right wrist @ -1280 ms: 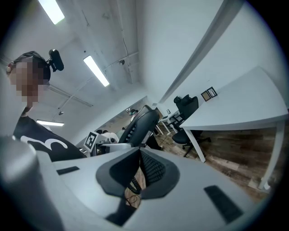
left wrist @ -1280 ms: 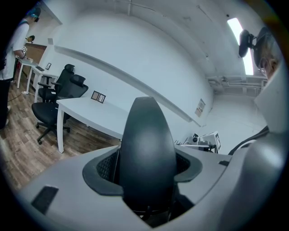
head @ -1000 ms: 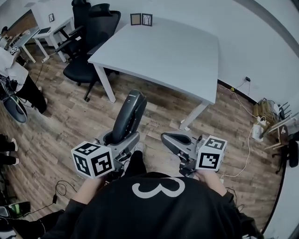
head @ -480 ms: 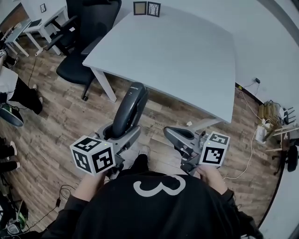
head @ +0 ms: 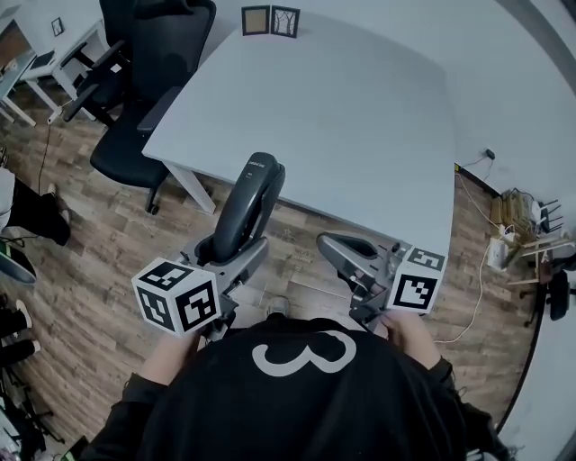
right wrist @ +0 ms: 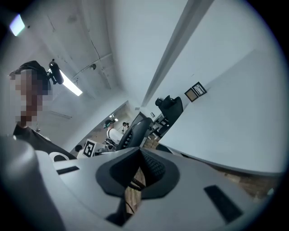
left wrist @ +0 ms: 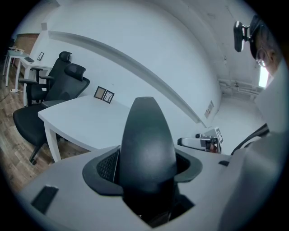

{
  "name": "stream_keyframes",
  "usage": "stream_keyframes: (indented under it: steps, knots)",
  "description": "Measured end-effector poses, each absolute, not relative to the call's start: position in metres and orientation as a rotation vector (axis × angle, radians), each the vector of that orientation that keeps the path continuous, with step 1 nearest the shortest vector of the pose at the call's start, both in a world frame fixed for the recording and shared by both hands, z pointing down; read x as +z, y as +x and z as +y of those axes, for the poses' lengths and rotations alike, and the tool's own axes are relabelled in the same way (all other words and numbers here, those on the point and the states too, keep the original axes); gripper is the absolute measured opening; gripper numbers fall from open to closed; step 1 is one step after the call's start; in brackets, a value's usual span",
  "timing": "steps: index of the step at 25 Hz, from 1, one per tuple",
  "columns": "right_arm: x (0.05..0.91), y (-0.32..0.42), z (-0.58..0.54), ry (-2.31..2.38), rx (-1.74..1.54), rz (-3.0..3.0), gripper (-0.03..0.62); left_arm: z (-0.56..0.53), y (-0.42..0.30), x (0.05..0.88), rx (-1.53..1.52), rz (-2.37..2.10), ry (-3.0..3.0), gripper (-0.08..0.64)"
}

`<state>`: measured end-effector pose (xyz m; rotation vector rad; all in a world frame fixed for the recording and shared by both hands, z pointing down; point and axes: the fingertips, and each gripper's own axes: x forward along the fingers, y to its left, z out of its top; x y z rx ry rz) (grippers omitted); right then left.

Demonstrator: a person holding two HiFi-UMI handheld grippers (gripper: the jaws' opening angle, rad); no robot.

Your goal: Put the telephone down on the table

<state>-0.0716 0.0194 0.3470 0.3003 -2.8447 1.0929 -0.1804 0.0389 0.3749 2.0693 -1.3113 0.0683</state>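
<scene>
left tongs are clamped on the lower end of the telephone, a dark handset that sticks up and forward out of them, tilted, right in the middle of the head view. right tongs sit to the lower right of it, jaws together with nothing in them, clear of the phone. the phone is up in the air. its top end just about reaches the near edge of the white worktop and the rest hangs over the wooden floor, so i'd say the carry is mostly there but the put-down isn't done. to do it well i'd push the handset further in, well past that edge, and tip it flatter so it lands along its length and not on its tip. only let the jaws go once it's resting on the surface. the worktop is nearly bare, just two small picture frames at the far side, top centre of the frame, nowhere near the landing spot. a black office chair stands at the upper left beside the worktop's corner, and a power strip with cables lies on the floor at the right edge. nothing really blocks the way. just don't clip the near edge coming in low.
</scene>
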Motion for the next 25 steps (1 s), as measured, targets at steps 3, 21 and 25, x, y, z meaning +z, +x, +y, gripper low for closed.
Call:
stream_keyframes:
  steps: [3,21,25]
  knots:
    - [0.347,-0.072,0.012,0.331,1.071,-2.854,0.009,0.029,-0.173,0.374,0.082,-1.272,2.099,0.290]
    - [0.356,-0.058,-0.090,0.318,1.165,-2.875,0.009,-0.075,-0.155,0.374,0.176,-1.265,2.105,0.290]
    - [0.355,-0.063,-0.123,0.292,1.165,-2.859,0.009,-0.107,-0.155,0.376,0.178,-1.265,2.091,0.290]
